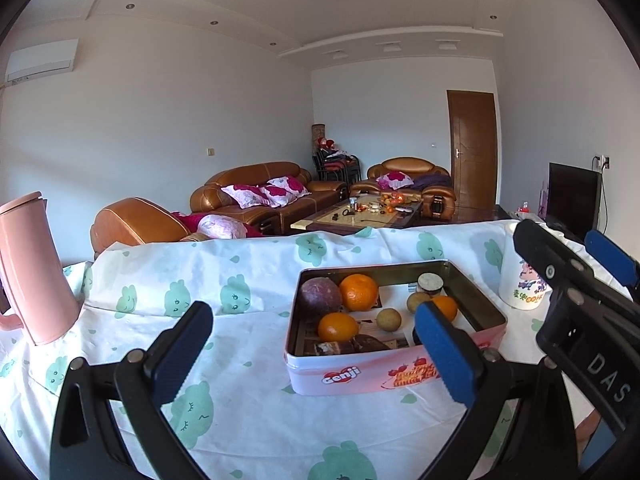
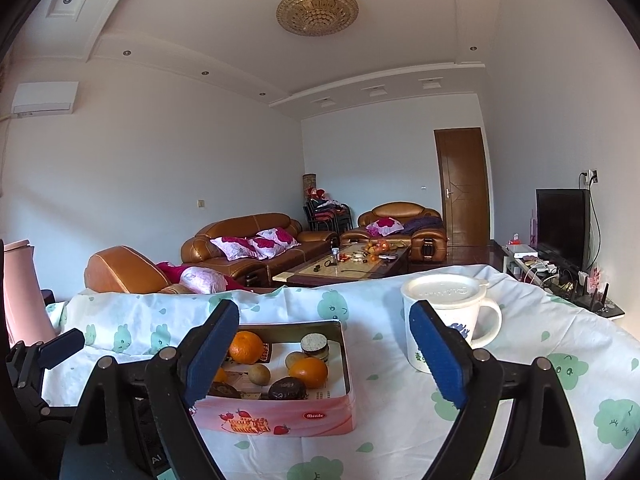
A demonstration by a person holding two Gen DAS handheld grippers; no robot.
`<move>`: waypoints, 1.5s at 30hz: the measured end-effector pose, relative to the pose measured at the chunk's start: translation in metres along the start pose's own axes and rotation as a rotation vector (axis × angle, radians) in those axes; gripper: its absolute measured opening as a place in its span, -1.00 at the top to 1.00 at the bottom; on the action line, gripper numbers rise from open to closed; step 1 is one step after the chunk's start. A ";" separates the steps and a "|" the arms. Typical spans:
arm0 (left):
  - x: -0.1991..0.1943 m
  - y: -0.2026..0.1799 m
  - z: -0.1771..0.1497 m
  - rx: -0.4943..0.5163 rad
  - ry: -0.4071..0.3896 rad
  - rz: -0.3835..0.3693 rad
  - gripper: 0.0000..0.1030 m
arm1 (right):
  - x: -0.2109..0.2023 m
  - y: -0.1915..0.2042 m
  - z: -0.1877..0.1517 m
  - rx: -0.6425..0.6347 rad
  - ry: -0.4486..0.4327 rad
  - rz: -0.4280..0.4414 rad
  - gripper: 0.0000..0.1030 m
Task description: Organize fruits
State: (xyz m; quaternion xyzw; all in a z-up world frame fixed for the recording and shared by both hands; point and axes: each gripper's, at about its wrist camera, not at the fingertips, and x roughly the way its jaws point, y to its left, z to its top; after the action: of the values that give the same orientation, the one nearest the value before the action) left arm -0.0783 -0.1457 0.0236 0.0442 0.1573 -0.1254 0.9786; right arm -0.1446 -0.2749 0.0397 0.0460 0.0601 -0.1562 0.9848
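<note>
A pink tin box (image 1: pixel 344 376) (image 2: pixel 276 416) stands on the table. It holds three oranges (image 1: pixel 359 292) (image 2: pixel 308 372), a purple passion fruit (image 1: pixel 319 295), small yellow-green fruits (image 1: pixel 388 319) (image 2: pixel 259 374), dark wrapped cakes (image 2: pixel 287 388) and a small cork-lidded jar (image 1: pixel 430 283) (image 2: pixel 314 345). My left gripper (image 1: pixel 316 344) is open and empty, in front of the box's left part. My right gripper (image 2: pixel 324 344) is open and empty, above the box's right edge; it also shows at the right of the left wrist view (image 1: pixel 568 248).
A white lidded mug (image 2: pixel 444 320) (image 1: pixel 522 280) stands right of the box. A pink jug (image 1: pixel 32 268) stands at the table's left. The table has a white cloth with green prints (image 1: pixel 240 360). Sofas and a coffee table lie beyond the far edge.
</note>
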 end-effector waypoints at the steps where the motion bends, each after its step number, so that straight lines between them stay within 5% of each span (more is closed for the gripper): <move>1: 0.000 0.001 0.000 -0.002 0.001 0.000 -1.00 | 0.000 0.000 0.000 0.000 0.001 -0.001 -0.72; 32: 0.002 0.008 -0.001 -0.029 0.018 0.056 -1.00 | 0.002 -0.003 0.002 0.005 0.021 -0.010 -0.72; 45: 0.001 0.005 -0.002 -0.028 0.023 0.023 -1.00 | 0.004 -0.005 0.002 0.006 0.037 -0.012 -0.72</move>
State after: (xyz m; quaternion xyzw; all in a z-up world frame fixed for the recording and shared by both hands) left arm -0.0769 -0.1406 0.0220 0.0337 0.1696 -0.1112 0.9786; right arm -0.1421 -0.2808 0.0408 0.0514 0.0782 -0.1613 0.9825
